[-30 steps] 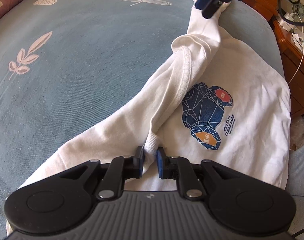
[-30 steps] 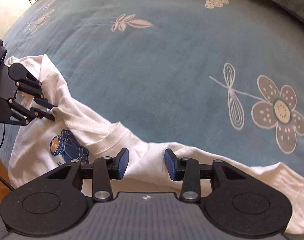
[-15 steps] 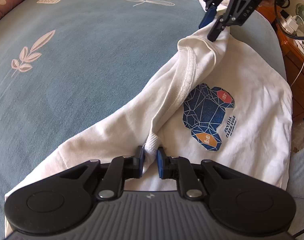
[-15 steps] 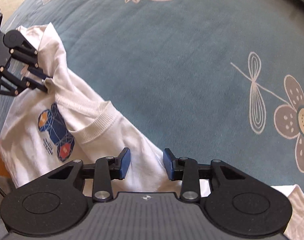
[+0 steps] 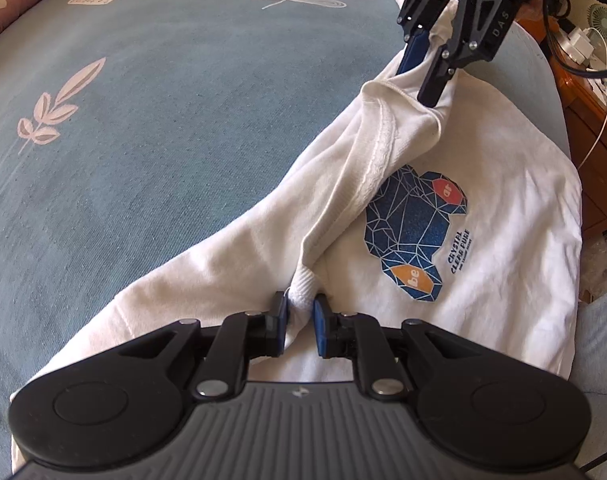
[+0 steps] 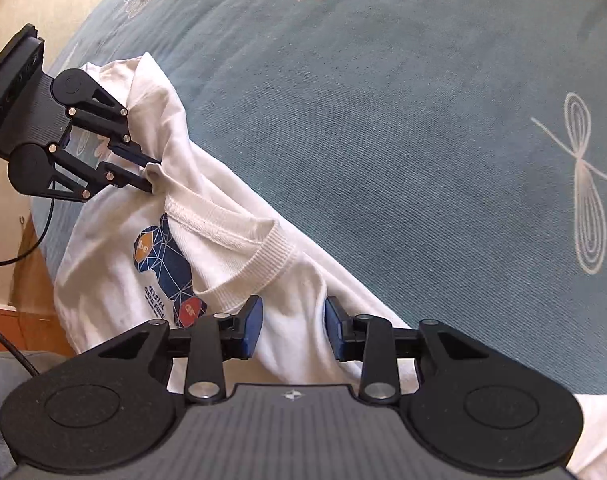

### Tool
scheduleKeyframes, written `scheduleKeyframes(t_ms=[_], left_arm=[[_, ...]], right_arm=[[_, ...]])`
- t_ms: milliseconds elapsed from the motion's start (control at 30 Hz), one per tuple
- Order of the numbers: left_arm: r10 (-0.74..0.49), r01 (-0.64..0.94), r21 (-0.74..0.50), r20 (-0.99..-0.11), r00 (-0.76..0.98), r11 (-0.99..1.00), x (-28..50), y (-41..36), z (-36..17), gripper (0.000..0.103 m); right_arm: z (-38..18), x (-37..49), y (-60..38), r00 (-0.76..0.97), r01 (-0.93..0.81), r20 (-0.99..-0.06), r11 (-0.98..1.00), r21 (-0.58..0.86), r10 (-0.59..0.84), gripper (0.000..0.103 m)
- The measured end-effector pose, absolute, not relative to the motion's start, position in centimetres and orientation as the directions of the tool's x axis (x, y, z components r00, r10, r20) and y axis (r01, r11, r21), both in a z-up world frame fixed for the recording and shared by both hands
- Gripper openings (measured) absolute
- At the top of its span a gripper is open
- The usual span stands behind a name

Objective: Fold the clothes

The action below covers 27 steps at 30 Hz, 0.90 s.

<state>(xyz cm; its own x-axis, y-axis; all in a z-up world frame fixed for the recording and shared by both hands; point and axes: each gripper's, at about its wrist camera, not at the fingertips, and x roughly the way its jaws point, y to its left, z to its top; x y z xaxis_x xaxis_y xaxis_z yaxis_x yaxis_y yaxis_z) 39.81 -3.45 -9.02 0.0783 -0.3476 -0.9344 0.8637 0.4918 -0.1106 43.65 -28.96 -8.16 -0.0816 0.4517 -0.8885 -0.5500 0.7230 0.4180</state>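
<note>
With the left gripper (image 5: pixel 300 322) clamped on a bunched fold of the white T-shirt (image 5: pixel 483 264) on the bed (image 5: pixel 163 140), we judged the right gripper (image 6: pixel 291 326), half open astride the cloth, should pinch squarely before lifting.

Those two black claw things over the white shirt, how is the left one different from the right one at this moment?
The left gripper has its fingers nearly together, pinching a bunched fold of the shirt; the right gripper has its fingers standing apart, with cloth between them but not squeezed. The left one bites beside the blue print; the right one sits near the ribbed collar. Both are black with blue fingers and point down at the shirt.
</note>
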Motion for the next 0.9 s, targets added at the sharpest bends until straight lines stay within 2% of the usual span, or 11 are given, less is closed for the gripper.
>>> scheduleKeyframes(t_ms=[200,267,367,533,700,900], left_arm=[[-0.350,0.866,-0.116,-0.934,0.071,0.486,40.0,-3.5,-9.1,0.014],[-0.344,0.881,-0.112,-0.937,0.060,0.459,40.0,-3.7,-9.0,0.015],[-0.313,0.925,-0.080,-0.949,0.043,0.372,39.8,-4.2,-8.6,0.027],[-0.244,0.978,0.037,-0.966,0.088,0.207,38.7,-4.0,-8.3,0.029],[-0.220,0.977,0.195,-0.952,0.211,0.091,37.1,-4.6,-8.7,0.029],[-0.236,0.957,0.290,-0.929,0.285,0.011,35.5,-5.7,-9.2,0.029]], right_arm=[[-6.4,41.3,-29.3,-0.211,-0.569,-0.845,0.641,0.515,0.492,0.041],[-6.3,40.7,-29.0,-0.217,-0.603,-0.863,0.633,0.486,0.456,0.041],[-6.9,41.2,-28.4,-0.183,-0.627,-0.883,0.640,0.444,0.433,0.041],[-6.9,41.6,-26.8,-0.130,-0.668,-0.882,0.618,0.415,0.452,0.041],[-6.6,38.3,-25.6,-0.047,-0.788,-0.939,0.565,0.245,0.341,0.041],[-6.3,34.8,-24.2,0.113,-0.878,-0.965,0.479,0.014,0.235,0.041]])
